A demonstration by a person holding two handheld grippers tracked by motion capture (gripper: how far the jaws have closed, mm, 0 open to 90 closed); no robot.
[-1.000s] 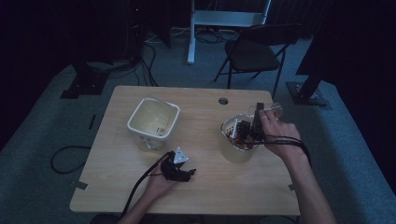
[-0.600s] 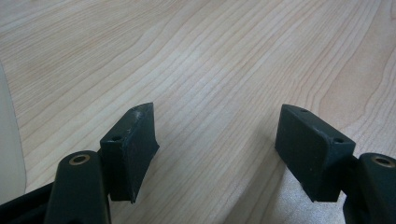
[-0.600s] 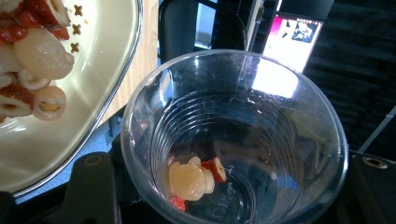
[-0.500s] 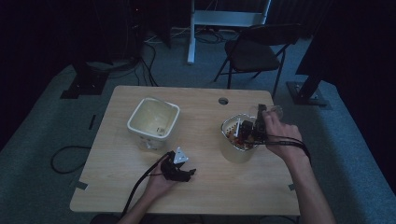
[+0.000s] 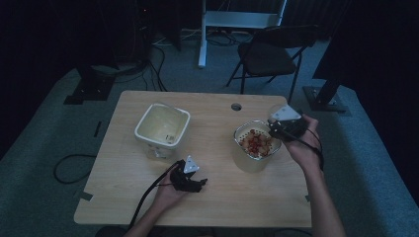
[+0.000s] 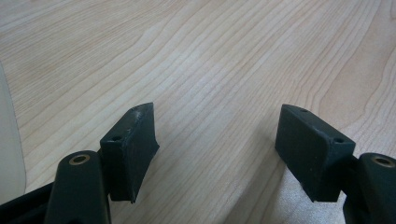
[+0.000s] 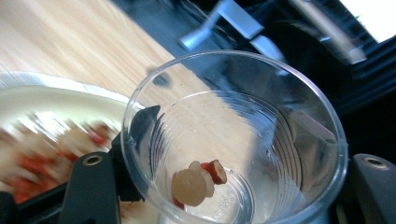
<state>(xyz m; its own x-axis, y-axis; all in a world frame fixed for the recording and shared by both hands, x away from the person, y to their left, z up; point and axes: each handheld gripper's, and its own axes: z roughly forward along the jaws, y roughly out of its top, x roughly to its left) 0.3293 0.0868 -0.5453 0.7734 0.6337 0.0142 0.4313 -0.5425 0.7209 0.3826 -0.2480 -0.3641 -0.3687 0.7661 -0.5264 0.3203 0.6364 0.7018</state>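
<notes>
The right gripper (image 5: 285, 129) clasps a clear cup (image 7: 233, 140) beside the filled bowl (image 5: 255, 144), a few pieces left inside; the left gripper (image 6: 217, 154), jaws spread, rests empty on the table (image 5: 212, 106).

Empty container (image 5: 162, 125) sits upper left on my tabletop (image 5: 212, 207); filled container (image 5: 256, 144) at right. Cup (image 7: 233, 140) in my right hand-held gripper (image 5: 282, 129), just right of it. Left hand-held gripper (image 5: 195, 181) lower centre.

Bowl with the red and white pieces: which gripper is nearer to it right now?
Right. The right gripper, shut on a clear cup, sits at the bowl's far right rim. The left gripper rests open on the table, off to the bowl's left.
</notes>
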